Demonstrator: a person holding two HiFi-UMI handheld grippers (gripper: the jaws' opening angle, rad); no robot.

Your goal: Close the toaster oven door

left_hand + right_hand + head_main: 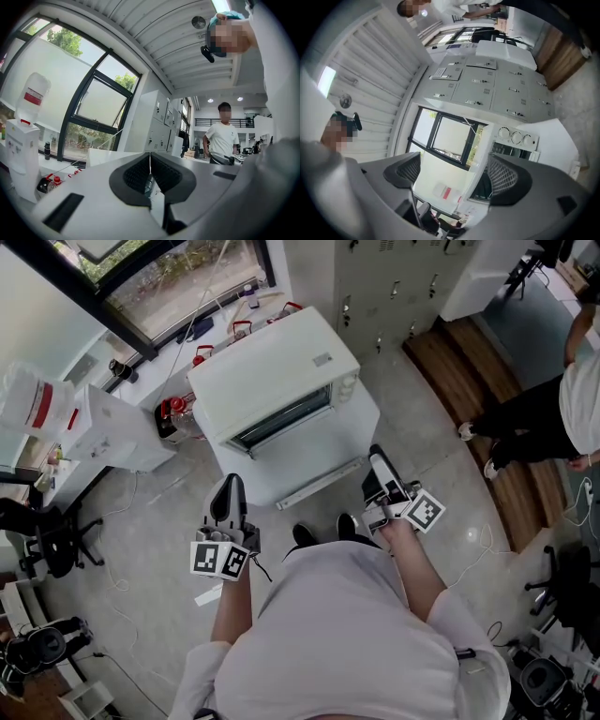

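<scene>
The white toaster oven [277, 371] stands on a white stand. Its glass door [300, 460] hangs open towards me, with the bar handle [319, 482] at its front edge. My left gripper [228, 486] is held just left of the door, apart from it; in the left gripper view its pads [140, 172] meet with nothing between them. My right gripper [377, 463] is at the door's right end, close to the handle. In the right gripper view it [457, 171] stands open and empty, with the oven's knobs [515, 137] ahead.
A water dispenser [108, 432] stands left of the oven, with red-capped bottles [173, 413] beside it. Grey lockers [394, 277] line the back wall. A person [562, 409] stands on a wooden step [469, 362] at the right. Office chairs [47, 531] stand at the left.
</scene>
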